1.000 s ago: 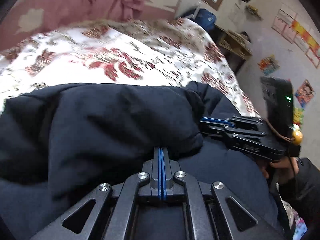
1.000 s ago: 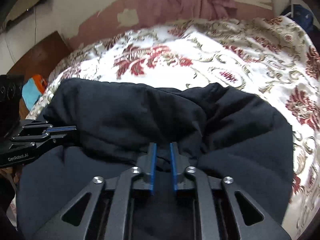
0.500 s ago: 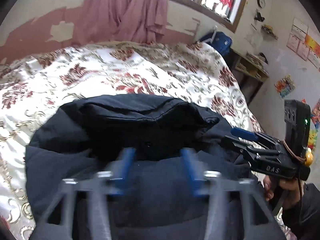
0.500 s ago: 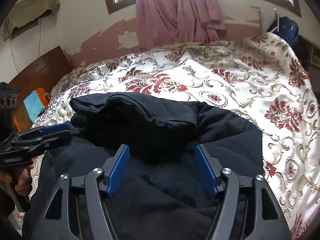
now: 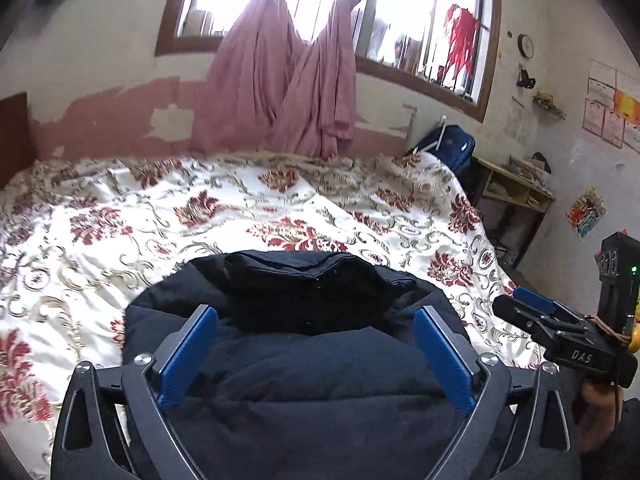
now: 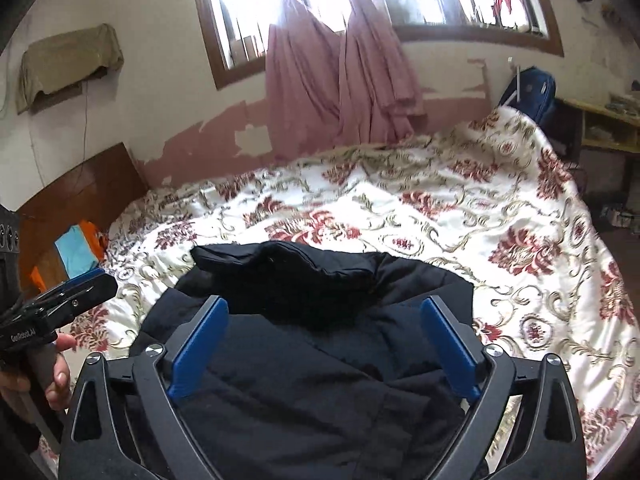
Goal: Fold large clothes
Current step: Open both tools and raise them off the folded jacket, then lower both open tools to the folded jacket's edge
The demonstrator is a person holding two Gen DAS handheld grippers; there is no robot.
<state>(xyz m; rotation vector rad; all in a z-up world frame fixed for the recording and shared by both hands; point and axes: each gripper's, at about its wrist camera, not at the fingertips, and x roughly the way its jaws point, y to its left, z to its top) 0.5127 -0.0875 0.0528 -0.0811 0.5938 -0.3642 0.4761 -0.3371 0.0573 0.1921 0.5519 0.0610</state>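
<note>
Both grippers are now standing with jaws spread wide and holding nothing: the left gripper (image 5: 316, 356) and the right gripper (image 6: 324, 348), which a second ago were pinched onto a fold of the dark navy padded jacket (image 5: 304, 344), have let go and are pulling up and back from it. The jacket is lying as a bunched bundle at the near edge of the bed (image 5: 240, 208), its upper flap (image 6: 288, 272) doubled over the body, which suggests that one fold is just being completed and the cloth is being left to settle. Its right border is sitting near the bed's right side, while the floral bedspread (image 6: 440, 216) beyond and to the left is lying bare, giving ample room for smoothing or a further fold. Pink curtains (image 5: 288, 80), a blue backpack (image 5: 452, 148) and a wooden shelf (image 5: 516, 192) are standing well apart from the work.
</note>
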